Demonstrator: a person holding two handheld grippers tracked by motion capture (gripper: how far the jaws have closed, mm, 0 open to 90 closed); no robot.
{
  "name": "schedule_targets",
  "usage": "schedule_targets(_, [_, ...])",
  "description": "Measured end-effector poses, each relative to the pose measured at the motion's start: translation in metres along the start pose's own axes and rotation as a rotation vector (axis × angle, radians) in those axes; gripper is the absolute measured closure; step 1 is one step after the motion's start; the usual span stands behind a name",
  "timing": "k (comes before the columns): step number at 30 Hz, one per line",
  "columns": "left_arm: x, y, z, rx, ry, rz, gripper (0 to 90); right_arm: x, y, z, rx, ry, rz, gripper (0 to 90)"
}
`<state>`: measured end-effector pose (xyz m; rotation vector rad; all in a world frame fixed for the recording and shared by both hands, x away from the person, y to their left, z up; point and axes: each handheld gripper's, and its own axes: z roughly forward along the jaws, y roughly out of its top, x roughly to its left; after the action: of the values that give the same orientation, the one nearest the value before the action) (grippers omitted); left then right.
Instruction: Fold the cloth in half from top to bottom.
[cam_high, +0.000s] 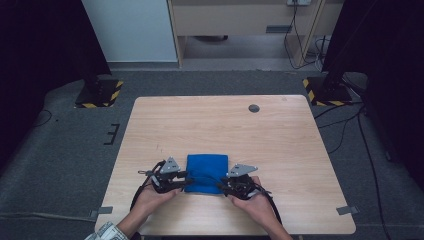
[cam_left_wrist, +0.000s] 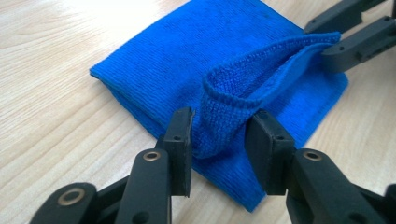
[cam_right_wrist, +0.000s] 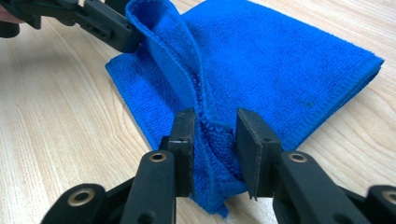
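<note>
A folded blue cloth (cam_high: 206, 172) lies on the wooden table (cam_high: 225, 125) near its front edge. My left gripper (cam_high: 185, 181) is at the cloth's near left corner and my right gripper (cam_high: 220, 186) at its near right corner. In the left gripper view a raised fold of the cloth (cam_left_wrist: 224, 116) stands loosely between the parted jaws of my left gripper (cam_left_wrist: 219, 140). The right gripper view has a lifted edge of the cloth (cam_right_wrist: 205, 140) leaning on one jaw of my right gripper (cam_right_wrist: 215, 144), with a gap to the other. The top layer's edge runs raised from one gripper to the other.
A round grey grommet (cam_high: 254, 108) sits in the table's far right part. Tape marks (cam_high: 348, 210) are stuck at the front corners. Two dark stands on yellow-black bases (cam_high: 100, 92) rise beyond the table's far corners, with cables on the floor at the right.
</note>
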<state>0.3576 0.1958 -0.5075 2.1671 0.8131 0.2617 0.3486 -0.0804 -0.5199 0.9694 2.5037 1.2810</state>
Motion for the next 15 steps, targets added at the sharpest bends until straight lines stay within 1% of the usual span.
schedule_targets(2, [-0.001, -0.001, -0.003, -0.001, -0.003, 0.004, 60.9, 0.001, -0.001, 0.0, 0.001, -0.002, 0.001, 67.3])
schedule_targets(5, [-0.001, -0.003, -0.009, -0.016, -0.007, -0.008, 58.9, 0.003, -0.002, -0.001, 0.004, 0.0, 0.003, 64.8])
schedule_targets(8, [-0.001, -0.004, -0.013, -0.028, -0.009, -0.015, 59.2, 0.005, -0.003, -0.003, 0.004, 0.005, 0.005, 62.7])
schedule_targets(9, [-0.001, -0.004, -0.014, -0.036, -0.015, -0.02, 59.5, 0.005, -0.003, -0.003, 0.006, 0.007, 0.002, 62.1])
schedule_targets(11, [-0.002, -0.004, -0.016, -0.046, -0.016, -0.019, 59.3, 0.006, -0.003, -0.004, 0.008, 0.008, -0.005, 60.0])
schedule_targets(15, [-0.004, -0.004, -0.019, -0.052, -0.016, -0.017, 59.1, 0.008, -0.003, -0.004, 0.016, 0.005, 0.001, 55.8])
